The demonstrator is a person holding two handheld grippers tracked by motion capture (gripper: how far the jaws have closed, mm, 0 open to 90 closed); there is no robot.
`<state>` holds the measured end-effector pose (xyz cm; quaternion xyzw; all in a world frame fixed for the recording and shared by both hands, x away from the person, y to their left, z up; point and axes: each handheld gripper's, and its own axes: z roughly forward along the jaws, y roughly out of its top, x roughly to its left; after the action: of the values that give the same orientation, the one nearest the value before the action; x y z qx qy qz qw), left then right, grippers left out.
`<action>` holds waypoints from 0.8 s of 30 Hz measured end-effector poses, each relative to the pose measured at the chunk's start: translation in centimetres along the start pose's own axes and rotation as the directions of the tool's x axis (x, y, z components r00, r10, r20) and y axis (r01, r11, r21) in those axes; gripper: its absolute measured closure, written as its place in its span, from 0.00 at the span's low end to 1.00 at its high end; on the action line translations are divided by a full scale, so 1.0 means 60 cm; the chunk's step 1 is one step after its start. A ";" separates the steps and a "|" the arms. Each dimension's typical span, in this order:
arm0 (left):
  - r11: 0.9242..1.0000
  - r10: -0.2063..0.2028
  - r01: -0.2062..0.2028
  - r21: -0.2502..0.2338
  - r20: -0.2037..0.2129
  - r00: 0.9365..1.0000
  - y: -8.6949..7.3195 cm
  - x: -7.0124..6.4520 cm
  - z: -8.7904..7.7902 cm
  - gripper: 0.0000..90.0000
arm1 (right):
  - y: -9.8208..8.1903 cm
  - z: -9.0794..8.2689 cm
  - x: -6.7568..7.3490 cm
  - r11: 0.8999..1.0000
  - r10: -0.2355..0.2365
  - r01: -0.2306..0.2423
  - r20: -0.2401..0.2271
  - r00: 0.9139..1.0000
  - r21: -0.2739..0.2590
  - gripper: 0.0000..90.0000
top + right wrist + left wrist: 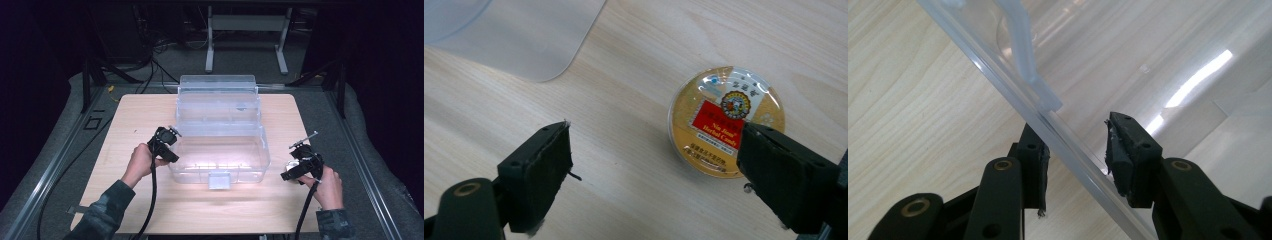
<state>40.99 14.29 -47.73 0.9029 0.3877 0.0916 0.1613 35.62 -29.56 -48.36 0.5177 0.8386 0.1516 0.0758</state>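
Seen from the high view, a pale wooden table stands on a grey floor in a dark room, and a clear plastic box sits at its middle with its lid raised at the far side. A small latch tab hangs from the box's near wall. The person's arms come in from the near edge. The left gripper sits at the box's left wall, near its far corner, held by the left hand. The right gripper is to the right of the box, apart from it, held by the right hand, with a small round thing just under its tip. In the left gripper view, the left gripper straddles the box's clear rim, one jaw outside over the wood and one inside; the jaws stand apart, and the inner pad seems to be at the rim, though it cannot be told whether either pad presses on it. In the right gripper view, the right gripper has its jaws spread wide with nothing between them. A round golden candy tin with a red label lies flat on the table, partly behind the right-hand jaw. A rounded corner of the clear plastic shows at the far left.
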 end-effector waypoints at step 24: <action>0.991 -0.009 0.023 -0.131 0.106 0.994 -0.023 0.047 -0.070 0.16 | 0.019 0.040 -0.047 0.993 0.068 -0.071 0.033 0.997 0.091 0.13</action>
<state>40.78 18.14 -44.22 0.8907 0.3789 0.0680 0.2418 38.52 -31.18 -50.32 0.5516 0.8251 0.1076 0.0589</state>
